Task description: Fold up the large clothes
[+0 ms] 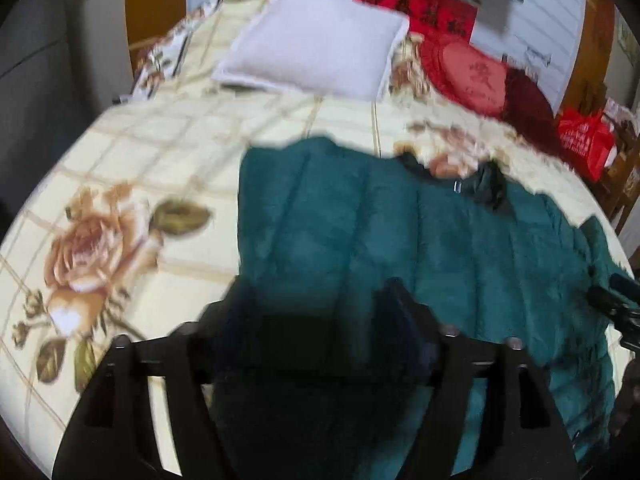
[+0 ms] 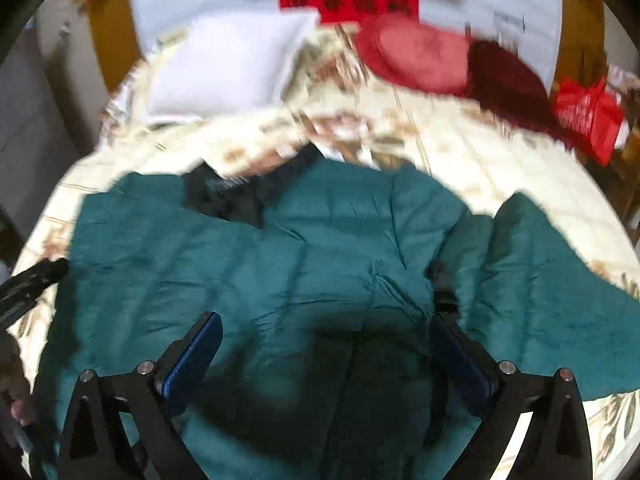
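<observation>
A large teal quilted jacket [image 1: 400, 224] lies spread on a floral bedspread [image 1: 160, 152], its dark collar [image 1: 484, 186] toward the pillows. It fills the right wrist view [image 2: 240, 256], with one sleeve [image 2: 540, 280] out to the right. My left gripper [image 1: 320, 312] hangs over the jacket's near left edge, jaws wide apart; the frame is blurred and dark cloth lies between the fingers. My right gripper [image 2: 328, 344] is open over the jacket's middle, with a raised fold of cloth between its fingers.
A white pillow [image 1: 316, 40] and a red round cushion [image 1: 476, 76] lie at the head of the bed. A red bag [image 1: 584, 140] sits at the right bedside. The other gripper shows at each view's edge [image 2: 32, 280].
</observation>
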Demonstrator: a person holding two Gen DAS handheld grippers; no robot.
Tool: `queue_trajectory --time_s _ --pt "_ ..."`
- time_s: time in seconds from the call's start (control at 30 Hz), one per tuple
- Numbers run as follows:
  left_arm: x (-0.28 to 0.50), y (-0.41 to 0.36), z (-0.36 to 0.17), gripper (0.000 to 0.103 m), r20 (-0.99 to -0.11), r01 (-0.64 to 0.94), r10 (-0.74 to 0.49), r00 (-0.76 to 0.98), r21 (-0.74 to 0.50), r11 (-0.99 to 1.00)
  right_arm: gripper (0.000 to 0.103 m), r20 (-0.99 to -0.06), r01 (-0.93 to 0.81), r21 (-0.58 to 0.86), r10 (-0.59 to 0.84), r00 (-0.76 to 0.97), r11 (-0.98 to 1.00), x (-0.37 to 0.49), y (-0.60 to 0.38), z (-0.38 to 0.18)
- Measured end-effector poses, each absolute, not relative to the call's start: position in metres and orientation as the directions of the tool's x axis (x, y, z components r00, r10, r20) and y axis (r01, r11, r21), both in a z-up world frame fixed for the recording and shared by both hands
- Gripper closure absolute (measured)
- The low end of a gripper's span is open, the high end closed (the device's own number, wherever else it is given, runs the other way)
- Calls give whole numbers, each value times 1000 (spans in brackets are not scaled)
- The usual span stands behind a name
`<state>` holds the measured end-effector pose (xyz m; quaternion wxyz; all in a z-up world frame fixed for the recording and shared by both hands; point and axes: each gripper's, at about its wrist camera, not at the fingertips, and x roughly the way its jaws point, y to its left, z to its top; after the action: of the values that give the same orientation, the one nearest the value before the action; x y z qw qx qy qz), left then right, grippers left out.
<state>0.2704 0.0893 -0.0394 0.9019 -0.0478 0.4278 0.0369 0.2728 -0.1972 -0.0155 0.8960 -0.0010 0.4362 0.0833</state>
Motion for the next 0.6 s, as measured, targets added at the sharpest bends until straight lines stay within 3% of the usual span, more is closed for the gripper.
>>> queue_trajectory --time_s 0.07,0.17,0.4,0.6 --pt "278 85 -65 27 -833 -105 51 551 -8 994 0 -819 -141 85 150 554 986 264 -193 -31" --pt "279 79 -65 25 -830 -104 79 553 25 994 0 -881 -125 80 129 456 989 272 -191 -72" --pt "227 83 -35 25 -786 -75 56 616 12 997 1 -820 -92 77 116 560 993 245 -216 -26" --pt "157 84 -44 25 -768 -71 9 640 -48 996 1 -767 -3 53 43 641 999 190 -287 10"
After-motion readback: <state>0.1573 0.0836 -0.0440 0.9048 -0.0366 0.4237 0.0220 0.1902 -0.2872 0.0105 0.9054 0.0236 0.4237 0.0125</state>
